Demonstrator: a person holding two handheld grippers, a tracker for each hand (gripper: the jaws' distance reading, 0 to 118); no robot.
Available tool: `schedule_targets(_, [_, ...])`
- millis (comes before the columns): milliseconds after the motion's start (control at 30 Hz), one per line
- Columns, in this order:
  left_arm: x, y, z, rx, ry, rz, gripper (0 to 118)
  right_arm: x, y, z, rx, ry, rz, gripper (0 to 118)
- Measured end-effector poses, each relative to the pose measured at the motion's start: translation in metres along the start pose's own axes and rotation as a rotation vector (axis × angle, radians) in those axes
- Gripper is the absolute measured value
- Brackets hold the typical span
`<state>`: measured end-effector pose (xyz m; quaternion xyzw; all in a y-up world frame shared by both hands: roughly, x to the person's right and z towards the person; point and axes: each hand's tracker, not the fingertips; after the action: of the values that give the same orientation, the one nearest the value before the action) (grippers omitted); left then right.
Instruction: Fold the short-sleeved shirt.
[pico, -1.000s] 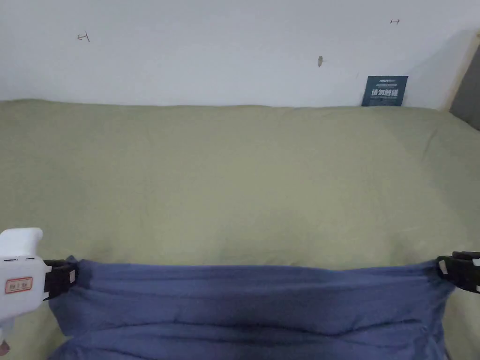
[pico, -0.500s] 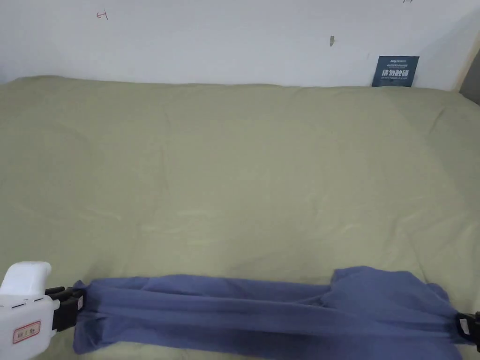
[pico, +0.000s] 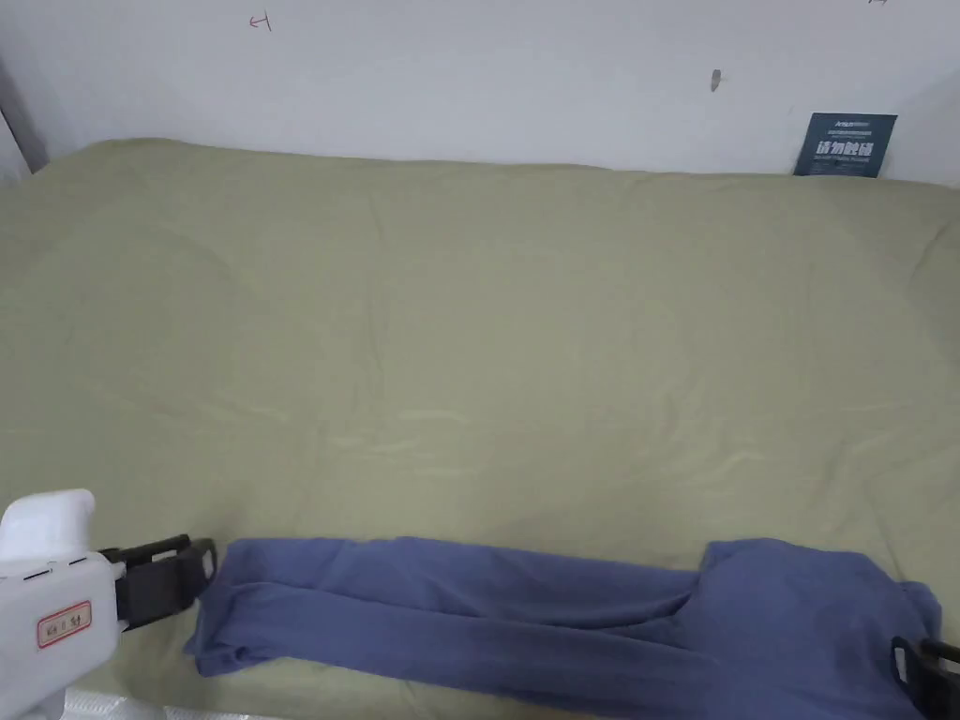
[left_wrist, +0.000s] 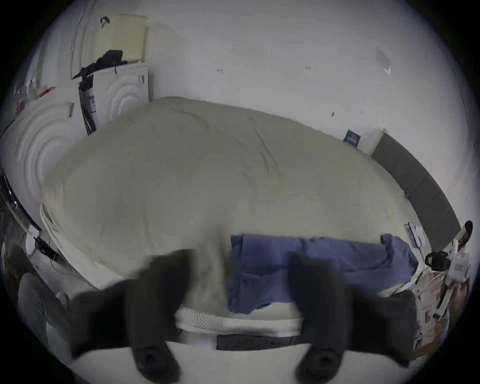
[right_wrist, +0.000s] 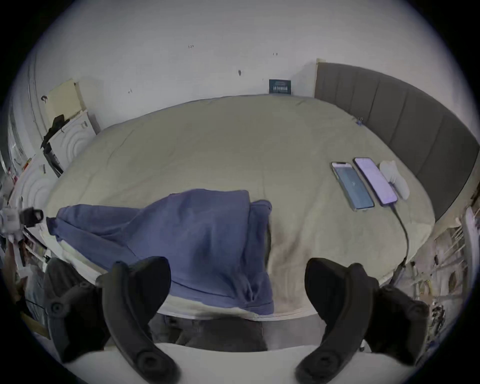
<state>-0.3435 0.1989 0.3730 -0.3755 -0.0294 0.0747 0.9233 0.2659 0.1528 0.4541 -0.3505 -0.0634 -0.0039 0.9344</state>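
Left gripper (pico: 192, 567): jaws spread wide, nothing between them, tips just beside the shirt's (pico: 562, 619) left end, apart from the cloth. In the left gripper view both black jaws are blurred and stand well apart, the right 1 in front of the shirt (left_wrist: 324, 256).

Shirt: blue, soft knit, folded into a long narrow band with wrinkled lengthwise creases. Long axis runs left-right along the near edge of the bed (pico: 487, 319). Left end is thin and flat; right end is wider and bunched. It lies flat on the olive bedcover, which is matte and lightly creased.

Right gripper (pico: 923, 670): at the shirt's right end, at the frame corner. In the right gripper view its 2 curved black jaws stand wide apart, shirt (right_wrist: 197, 241) lying between and beyond them, not pinched.

2 phones (right_wrist: 363, 184) lie flat side by side on the bed's right part, well apart from the shirt.
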Motion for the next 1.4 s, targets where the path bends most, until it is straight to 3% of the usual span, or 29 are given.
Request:
schedule_targets(33, [0.004,0.002,0.003,0.021,0.021,-0.023,0,-0.024,0.004,0.018,0.041,0.015,-0.002,24])
schedule_targets(67, [0.006,0.003,0.002,0.034,0.043,-0.055,0,-0.039,0.005,0.018,0.066,0.006,0.002,0])
schedule_targets(200, [0.004,0.006,-0.001,0.019,0.002,-0.013,0,-0.102,0.005,0.033,0.183,-0.008,0.026,0])
schedule_targets(267, [-0.002,0.009,-0.006,-0.017,-0.008,0.021,0,-0.127,0.004,0.032,0.228,-0.034,0.075,0])
schedule_targets(467, [-0.046,0.036,-0.034,-0.191,-0.193,0.120,0,-0.193,0.011,0.087,0.313,-0.053,0.071,0])
schedule_targets(533, [-0.061,0.045,-0.049,-0.272,-0.263,0.142,0,-0.204,0.013,0.093,0.319,-0.055,0.073,0])
schedule_targets(567, [-0.069,0.049,-0.058,-0.335,-0.301,0.161,0,-0.179,0.006,0.088,0.322,-0.061,0.069,0])
schedule_targets(700, [-0.095,0.054,-0.094,-0.462,-0.422,0.222,3,-0.169,0.000,0.086,0.298,-0.054,0.060,0])
schedule_targets(800, [-0.106,0.048,-0.114,-0.527,-0.487,0.265,59,-0.162,0.000,0.087,0.283,-0.050,0.039,0])
schedule_targets(833, [-0.110,0.047,-0.119,-0.510,-0.484,0.256,70,-0.159,0.001,0.087,0.280,-0.049,0.036,0])
schedule_targets(900, [-0.115,0.043,-0.125,-0.494,-0.561,0.302,78,-0.155,0.003,0.085,0.277,-0.059,0.037,0])
schedule_targets(967, [-0.118,0.038,-0.137,-0.530,-0.639,0.393,100,-0.154,0.004,0.084,0.273,-0.060,0.034,0])
schedule_targets(1000, [-0.117,0.035,-0.142,-0.537,-0.624,0.406,103,-0.153,0.004,0.083,0.266,-0.056,0.035,0])
schedule_targets(1167, [-0.094,0.019,-0.156,-0.581,-0.621,0.325,106,-0.175,0.009,0.084,0.258,-0.052,0.031,0])
schedule_targets(1267, [-0.094,0.022,-0.157,-0.577,-0.674,0.410,109,-0.175,0.009,0.084,0.248,-0.042,0.029,0])
schedule_targets(1333, [-0.092,0.021,-0.155,-0.596,-0.696,0.386,106,-0.173,0.009,0.083,0.237,-0.035,0.022,0])
schedule_targets(1367, [-0.088,0.019,-0.155,-0.608,-0.694,0.376,98,-0.173,0.009,0.083,0.232,-0.033,0.014,0])
schedule_targets(1400, [-0.085,0.018,-0.156,-0.621,-0.688,0.382,70,-0.173,0.008,0.084,0.233,-0.032,0.008,0])
